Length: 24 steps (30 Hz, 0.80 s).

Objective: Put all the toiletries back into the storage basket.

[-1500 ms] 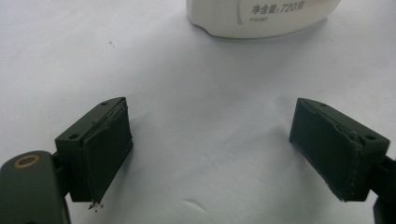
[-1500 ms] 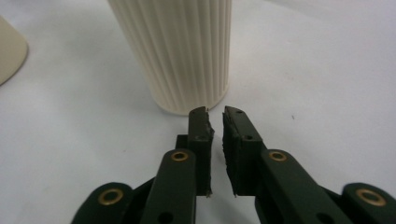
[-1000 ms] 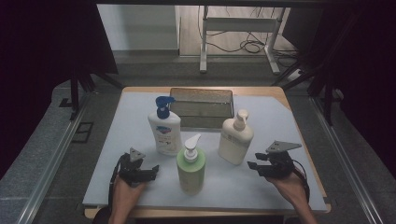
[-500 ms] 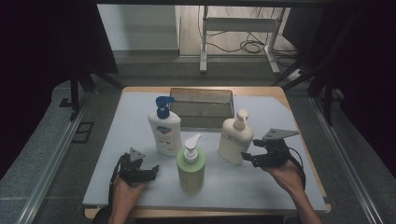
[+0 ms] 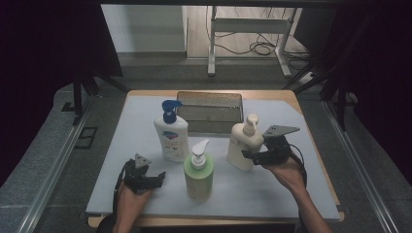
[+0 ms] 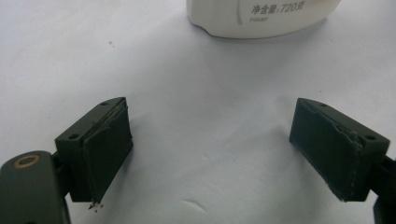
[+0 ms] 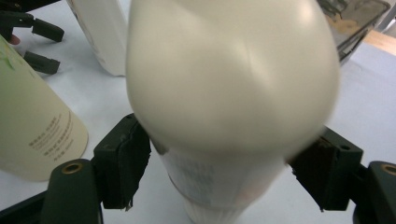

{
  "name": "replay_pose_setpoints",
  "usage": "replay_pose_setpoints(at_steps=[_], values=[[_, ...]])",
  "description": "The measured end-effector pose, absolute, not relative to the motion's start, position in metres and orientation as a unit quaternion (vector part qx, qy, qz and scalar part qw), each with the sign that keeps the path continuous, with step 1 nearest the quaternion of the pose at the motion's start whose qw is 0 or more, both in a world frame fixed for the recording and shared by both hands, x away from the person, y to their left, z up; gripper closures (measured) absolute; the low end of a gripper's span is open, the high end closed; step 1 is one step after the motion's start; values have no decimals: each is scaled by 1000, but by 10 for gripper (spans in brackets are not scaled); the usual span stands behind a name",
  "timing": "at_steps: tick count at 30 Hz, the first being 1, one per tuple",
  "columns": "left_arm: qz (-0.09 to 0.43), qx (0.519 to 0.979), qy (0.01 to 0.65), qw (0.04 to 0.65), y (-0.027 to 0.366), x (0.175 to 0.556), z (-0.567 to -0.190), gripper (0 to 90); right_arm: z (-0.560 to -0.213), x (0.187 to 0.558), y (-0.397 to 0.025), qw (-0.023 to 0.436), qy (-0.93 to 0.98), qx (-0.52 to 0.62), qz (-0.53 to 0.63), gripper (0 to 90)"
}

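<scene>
Three pump bottles stand on the grey mat (image 5: 291, 194): a white one with a blue pump (image 5: 171, 136), a green one (image 5: 198, 174) in front, and a cream one (image 5: 244, 144) on the right. My right gripper (image 5: 251, 156) is open at the cream bottle's lower body. In the right gripper view the cream bottle (image 7: 233, 93) sits blurred between the jaws of my right gripper (image 7: 219, 172), one jaw close on each side. My left gripper (image 5: 154, 177) rests open on the mat at the front left. Between the jaws of my left gripper (image 6: 210, 154) lies only bare mat, with the white bottle's base (image 6: 261, 18) beyond.
A dark rectangular tray (image 5: 210, 112) lies at the back of the mat, behind the bottles. The green bottle (image 7: 37, 135) stands just left of my right gripper. The table's wooden edge (image 5: 291, 97) shows at the back right.
My right gripper has moved left and forward from the mat's right side until its jaws straddle the cream bottle. My left gripper has stayed put.
</scene>
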<state>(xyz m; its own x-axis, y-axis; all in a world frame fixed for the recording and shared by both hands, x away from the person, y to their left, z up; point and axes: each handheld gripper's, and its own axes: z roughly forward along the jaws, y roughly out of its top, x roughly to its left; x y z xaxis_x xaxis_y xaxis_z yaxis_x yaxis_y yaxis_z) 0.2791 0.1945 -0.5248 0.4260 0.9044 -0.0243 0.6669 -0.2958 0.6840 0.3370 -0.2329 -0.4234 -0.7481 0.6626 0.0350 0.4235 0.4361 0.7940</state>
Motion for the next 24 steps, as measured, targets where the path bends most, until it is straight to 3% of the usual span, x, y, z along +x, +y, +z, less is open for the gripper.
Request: replay_pose_setpoints(at_steps=[13, 18, 24], values=[[188, 782, 502, 317, 194, 279, -525, 123, -425, 345, -226, 150, 835, 321, 420, 287], [188, 781, 503, 319, 194, 279, -525, 124, -423, 345, -223, 160, 838, 314, 416, 366], [188, 781, 503, 319, 194, 279, -525, 123, -422, 344, -222, 163, 840, 315, 412, 370]])
